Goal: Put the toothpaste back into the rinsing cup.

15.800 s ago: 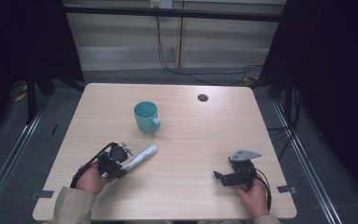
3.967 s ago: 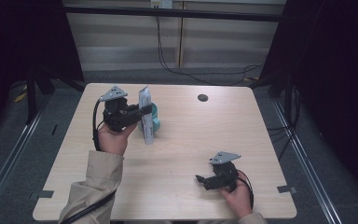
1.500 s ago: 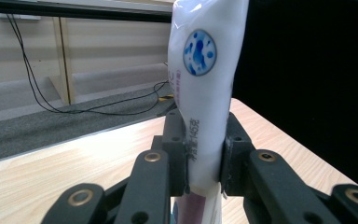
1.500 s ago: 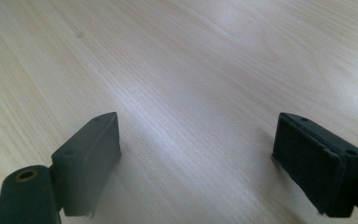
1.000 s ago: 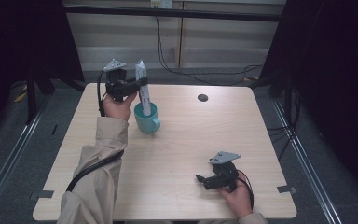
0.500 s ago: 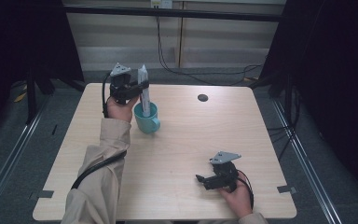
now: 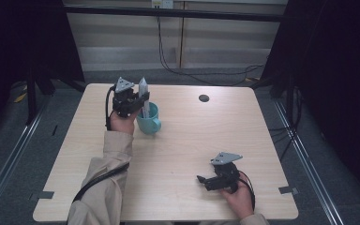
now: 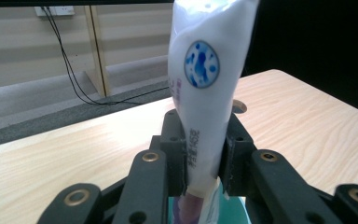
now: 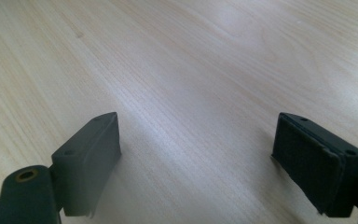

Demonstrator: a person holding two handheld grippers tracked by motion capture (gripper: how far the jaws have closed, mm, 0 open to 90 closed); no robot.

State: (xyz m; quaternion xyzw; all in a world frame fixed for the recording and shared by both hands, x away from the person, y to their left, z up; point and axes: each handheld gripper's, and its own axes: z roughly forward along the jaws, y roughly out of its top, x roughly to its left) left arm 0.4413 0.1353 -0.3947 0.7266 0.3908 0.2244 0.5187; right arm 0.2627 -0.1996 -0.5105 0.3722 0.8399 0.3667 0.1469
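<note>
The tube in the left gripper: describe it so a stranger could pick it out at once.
On the wooden table, look to the far left, where a teal mug stands. The tube stands upright with its lower end in that mug, clamped by the left gripper. It is white with a round blue emblem.

High view: light falls from above on table [image 7: 178, 154], wood evenly bright, surroundings at both sides and far corners almost black. Soft short shadows under cup [image 7: 148, 119] and beside right gripper [image 7: 206, 180]. Picture slightly soft, some grain.

Left gripper view: tube [image 8: 205, 93] near lens, white surface bright, slightly overexposed at top; background a bit soft.

Right gripper view: pale glare patch on wood, near jaws blurred, soft shadow beside them.
</note>
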